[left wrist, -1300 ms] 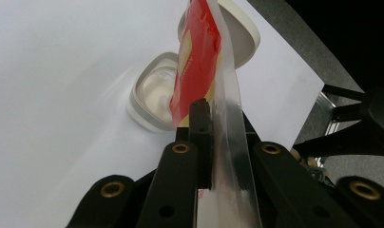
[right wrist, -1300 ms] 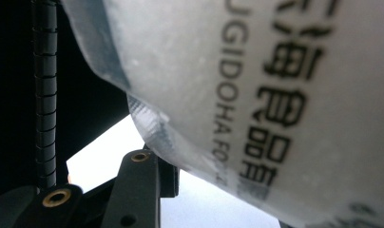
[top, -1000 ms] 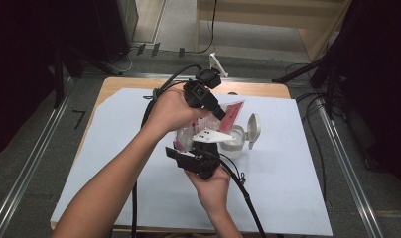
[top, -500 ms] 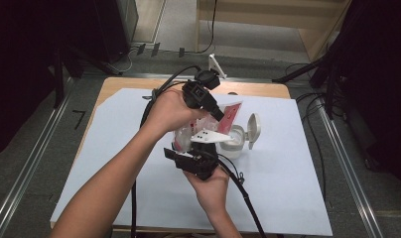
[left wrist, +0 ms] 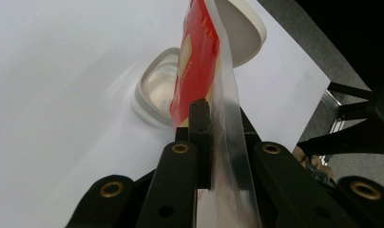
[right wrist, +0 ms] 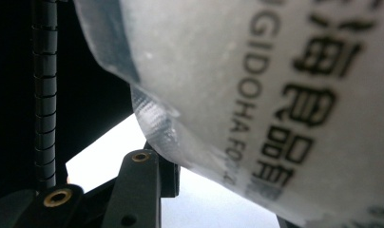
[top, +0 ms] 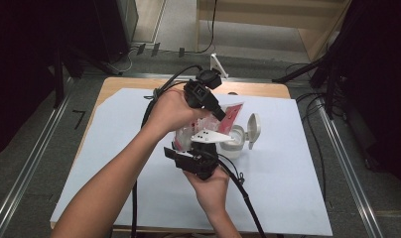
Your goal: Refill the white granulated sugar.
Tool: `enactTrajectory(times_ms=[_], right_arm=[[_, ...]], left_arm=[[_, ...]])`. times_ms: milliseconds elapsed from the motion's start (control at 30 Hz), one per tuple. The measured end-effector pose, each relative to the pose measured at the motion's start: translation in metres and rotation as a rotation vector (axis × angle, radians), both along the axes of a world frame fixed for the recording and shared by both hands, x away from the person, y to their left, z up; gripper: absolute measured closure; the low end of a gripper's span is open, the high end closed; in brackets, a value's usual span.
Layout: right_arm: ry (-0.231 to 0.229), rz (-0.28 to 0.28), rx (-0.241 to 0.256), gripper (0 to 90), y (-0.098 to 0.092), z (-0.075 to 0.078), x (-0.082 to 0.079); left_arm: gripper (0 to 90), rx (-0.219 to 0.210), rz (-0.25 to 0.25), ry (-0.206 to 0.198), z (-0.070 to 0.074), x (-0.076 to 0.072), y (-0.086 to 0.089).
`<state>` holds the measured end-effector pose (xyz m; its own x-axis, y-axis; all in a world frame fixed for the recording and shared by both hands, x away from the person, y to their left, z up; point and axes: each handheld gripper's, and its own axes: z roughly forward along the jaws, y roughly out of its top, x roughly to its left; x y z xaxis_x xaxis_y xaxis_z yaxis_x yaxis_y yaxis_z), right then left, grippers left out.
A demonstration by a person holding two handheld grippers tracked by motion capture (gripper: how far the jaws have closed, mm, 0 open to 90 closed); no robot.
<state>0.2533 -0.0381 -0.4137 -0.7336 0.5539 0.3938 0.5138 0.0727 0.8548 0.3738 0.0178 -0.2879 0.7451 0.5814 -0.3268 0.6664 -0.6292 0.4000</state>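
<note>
Hands meet over the middle of the table (top: 114, 89), which is covered by a large white paper sheet (top: 288, 198). Between them hangs a red and clear plastic food pouch (top: 208, 124), held up off the sheet and tilted over a round white plastic container (top: 234, 144) whose hinged lid (top: 253, 130) stands open at its far side. In the high view the left gripper (top: 221, 115) reaches in from above, the left hand (top: 171, 111) wrapped around its black body, and grasps the pouch at its upper red end. The left gripper view looks along its jaws, which are pressed together on the clear sealed edge of the pouch (left wrist: 214, 95), with the open container (left wrist: 157, 95) on the white sheet just beyond it. The right gripper (top: 191, 146) comes up from below in the right hand (top: 211, 181) and takes the pouch at its lower, clear end. In the right gripper view the frosted plastic with black printed lettering (right wrist: 275, 95) lies close before the camera, and one black jaw meets its lower edge; the other jaw is hidden behind the pouch, though the grip appears closed on it.
</note>
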Motion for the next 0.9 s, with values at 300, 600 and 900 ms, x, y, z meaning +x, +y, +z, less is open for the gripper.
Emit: enactTrajectory(times_ms=[300, 600, 900], right_arm=[[0.000, 0.002, 0.005, 63.6, 0.0002, 0.0007, 0.0013], [0.006, 0.004, 0.004, 63.5, -0.0007, 0.0009, 0.0009], [0.012, 0.002, 0.008, 63.6, -0.0014, 0.0019, 0.0001]], left_arm=[[84.2, 0.000, 0.002, 0.002, 0.0012, 0.0013, -0.0005], [84.6, 0.001, -0.002, -0.002, 0.0007, 0.0009, -0.0031], [84.6, -0.001, -0.004, 0.001, 0.0014, 0.0003, -0.0039]])
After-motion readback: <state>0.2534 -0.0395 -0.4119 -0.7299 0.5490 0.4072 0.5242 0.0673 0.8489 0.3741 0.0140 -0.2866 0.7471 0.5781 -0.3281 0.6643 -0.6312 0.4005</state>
